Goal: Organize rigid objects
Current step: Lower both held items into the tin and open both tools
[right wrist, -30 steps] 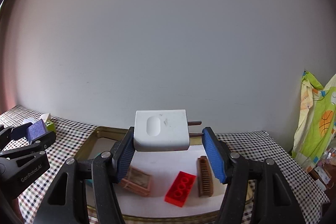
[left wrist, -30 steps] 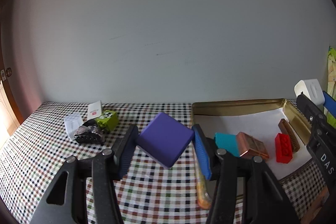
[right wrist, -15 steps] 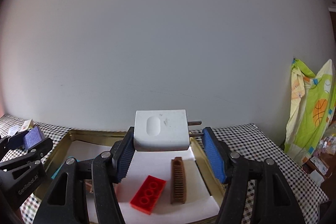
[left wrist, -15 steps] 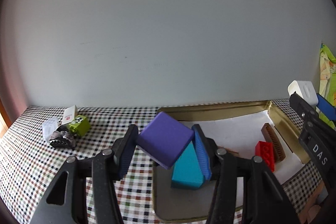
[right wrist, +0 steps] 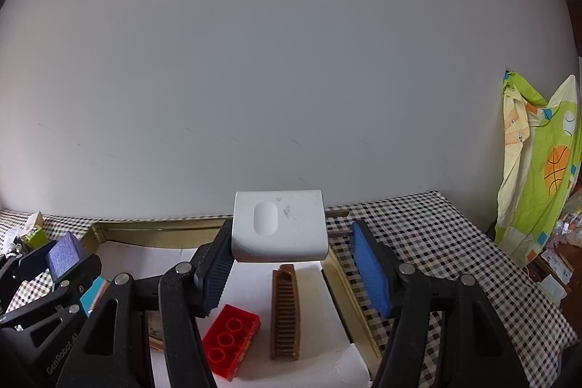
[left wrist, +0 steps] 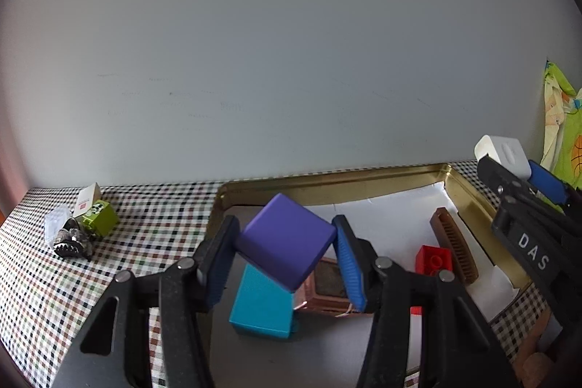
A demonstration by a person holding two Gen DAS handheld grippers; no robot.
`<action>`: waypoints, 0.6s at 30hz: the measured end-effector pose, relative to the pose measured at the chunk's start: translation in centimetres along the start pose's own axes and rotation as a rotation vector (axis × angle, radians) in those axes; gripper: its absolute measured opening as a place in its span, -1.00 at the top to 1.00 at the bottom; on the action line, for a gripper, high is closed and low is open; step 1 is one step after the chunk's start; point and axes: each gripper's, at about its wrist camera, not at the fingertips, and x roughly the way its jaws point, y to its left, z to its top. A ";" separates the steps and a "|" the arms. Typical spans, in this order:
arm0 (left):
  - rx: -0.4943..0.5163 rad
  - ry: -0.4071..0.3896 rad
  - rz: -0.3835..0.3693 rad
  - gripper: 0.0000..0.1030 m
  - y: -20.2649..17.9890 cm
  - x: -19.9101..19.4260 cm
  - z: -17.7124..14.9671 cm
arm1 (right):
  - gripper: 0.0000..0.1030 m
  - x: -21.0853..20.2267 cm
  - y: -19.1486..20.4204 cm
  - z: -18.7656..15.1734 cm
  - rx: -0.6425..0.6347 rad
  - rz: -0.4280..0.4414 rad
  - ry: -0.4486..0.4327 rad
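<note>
My left gripper [left wrist: 285,255] is shut on a purple block [left wrist: 285,240], held tilted above the left part of the gold tray [left wrist: 327,184]. In the tray lie a teal block [left wrist: 262,304], a copper-coloured box [left wrist: 327,290], a red brick [left wrist: 434,259] and a brown comb [left wrist: 454,244]. My right gripper [right wrist: 291,271] is shut on a white charger [right wrist: 279,230], held above the tray's right part, over the comb [right wrist: 285,311] and red brick [right wrist: 231,340]. The charger also shows at the right of the left wrist view [left wrist: 503,155].
The tray has a white paper liner [right wrist: 160,264] and sits on a checkered tablecloth [left wrist: 152,235]. A green toy [left wrist: 98,217], a dark toothed toy [left wrist: 71,242] and small white packets lie at the far left. A colourful cloth [right wrist: 538,170] hangs at the right.
My left gripper moved right with the purple block, from above the tablecloth to above the tray. My right gripper shifted right with the charger, toward the tray's right rim.
</note>
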 end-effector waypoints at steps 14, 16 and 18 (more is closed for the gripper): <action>0.037 0.025 -0.032 -0.02 -2.6 1.2 -0.7 | -0.27 1.9 0.0 -0.7 -0.010 -0.002 0.107; 0.040 0.032 -0.032 -0.02 -2.7 1.5 -0.8 | -0.27 2.3 0.1 -0.9 -0.014 0.000 0.121; 0.044 0.039 -0.031 -0.02 -2.8 1.7 -0.8 | -0.27 2.5 0.2 -1.0 -0.016 0.003 0.136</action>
